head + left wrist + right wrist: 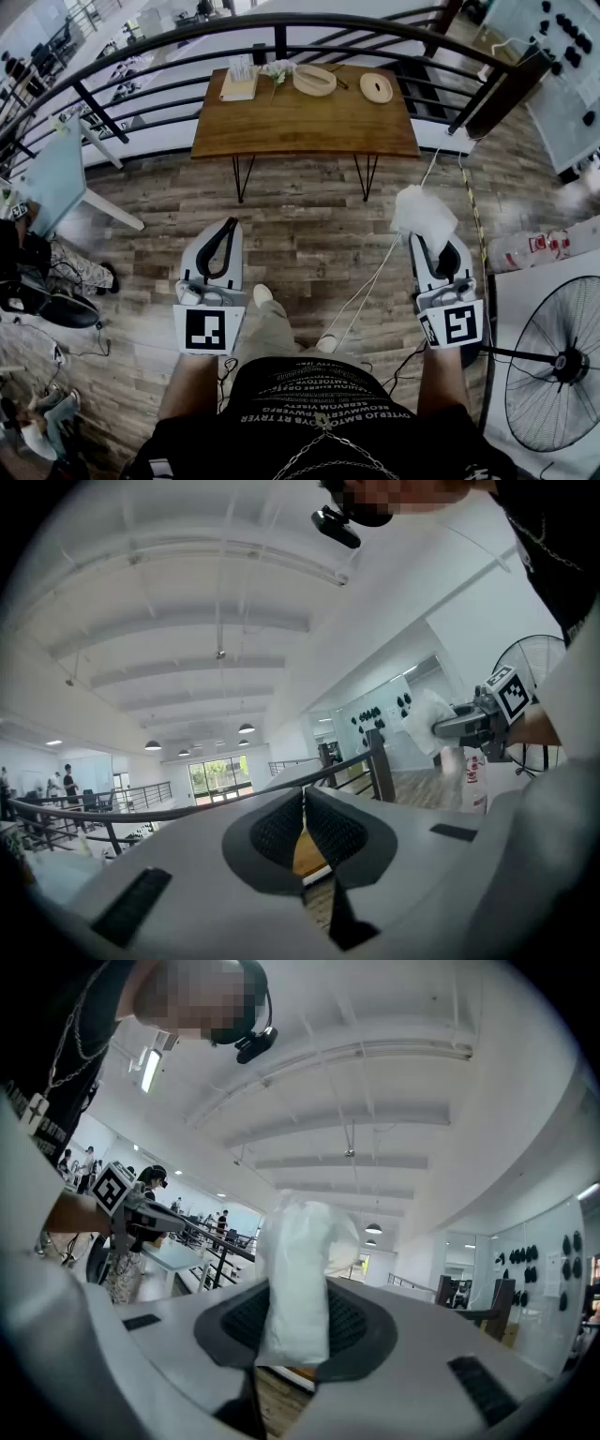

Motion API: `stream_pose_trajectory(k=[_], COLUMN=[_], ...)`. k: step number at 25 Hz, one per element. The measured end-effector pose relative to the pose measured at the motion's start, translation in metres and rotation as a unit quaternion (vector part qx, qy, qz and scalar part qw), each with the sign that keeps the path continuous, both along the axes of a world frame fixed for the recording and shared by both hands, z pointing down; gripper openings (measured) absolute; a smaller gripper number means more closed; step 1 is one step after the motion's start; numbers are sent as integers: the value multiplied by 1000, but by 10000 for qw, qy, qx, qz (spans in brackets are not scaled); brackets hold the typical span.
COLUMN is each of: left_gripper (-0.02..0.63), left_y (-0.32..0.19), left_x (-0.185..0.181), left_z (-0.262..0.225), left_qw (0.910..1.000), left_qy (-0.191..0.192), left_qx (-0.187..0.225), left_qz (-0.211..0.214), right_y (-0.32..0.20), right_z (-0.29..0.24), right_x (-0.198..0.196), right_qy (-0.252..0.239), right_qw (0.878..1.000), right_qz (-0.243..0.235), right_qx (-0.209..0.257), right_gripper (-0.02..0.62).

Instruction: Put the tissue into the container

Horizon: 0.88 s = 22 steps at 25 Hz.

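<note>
So, head view: person stands back from the wooden table (305, 127), with both tongs held out level at waist height. The right gripper (433, 242) is clamped on a crumpled white tissue (424, 216), which puffs out above the jaw tips. It is pinched low, probably so the loose bulk stays clear for dropping. The left gripper (228, 227) has its tips touching with nothing in them; it looks parked to the side, not needed for this carry. On the far table edge is an oval bowl (314, 80), likely the target container. A round dish (376, 87) sits to the bowl's right and what looks like a tissue holder (241, 81) to its left. The tissue is well apart from the bowl, with bare floor (309, 234) between. A fan (553, 366) stands at the person's right.

Left gripper view: the pads meet at the tip, and only a sliver of table wood shows through the gap below them. It is empty. The other tong and its tissue (422, 719) show off to the right, in mid-air.

Right gripper view: the tissue (300, 1279) stands upright between the ribbed pads and is squeezed narrow where they press on it. The jaws are partly closed around it and the grip looks secure. The task is at the carry stage. Next it needs a walk or reach to the table, then a release over the bowl.
</note>
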<state>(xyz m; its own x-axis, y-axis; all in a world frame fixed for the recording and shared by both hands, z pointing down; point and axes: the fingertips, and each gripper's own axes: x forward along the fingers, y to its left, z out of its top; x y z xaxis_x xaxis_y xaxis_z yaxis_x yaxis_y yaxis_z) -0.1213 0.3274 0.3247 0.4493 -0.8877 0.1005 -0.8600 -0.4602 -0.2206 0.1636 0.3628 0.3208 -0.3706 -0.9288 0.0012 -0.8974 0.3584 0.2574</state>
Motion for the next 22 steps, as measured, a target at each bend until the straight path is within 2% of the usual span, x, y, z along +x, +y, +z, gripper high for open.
stream_pose_trajectory(k=[5, 10, 17, 22], left_gripper=[31, 31, 31, 31], left_y=[25, 29, 9, -12], left_x=[-15, -23, -76, -114], left_z=[-18, -24, -15, 1], left_qw=[9996, 9993, 9991, 9993], left_qy=[17, 35, 51, 129], left_qx=[263, 315, 352, 202], left_qz=[-44, 175, 210, 277], right_y=[26, 30, 22, 17], right_z=[-7, -9, -6, -9], right_x=[-23, -44, -83, -104], right_qy=[38, -128, -519, -513], right_qw=[9998, 9997, 9986, 9978], right_qz=[-81, -40, 92, 401], right_qx=[189, 183, 95, 145], right_gripper=[121, 124, 127, 126])
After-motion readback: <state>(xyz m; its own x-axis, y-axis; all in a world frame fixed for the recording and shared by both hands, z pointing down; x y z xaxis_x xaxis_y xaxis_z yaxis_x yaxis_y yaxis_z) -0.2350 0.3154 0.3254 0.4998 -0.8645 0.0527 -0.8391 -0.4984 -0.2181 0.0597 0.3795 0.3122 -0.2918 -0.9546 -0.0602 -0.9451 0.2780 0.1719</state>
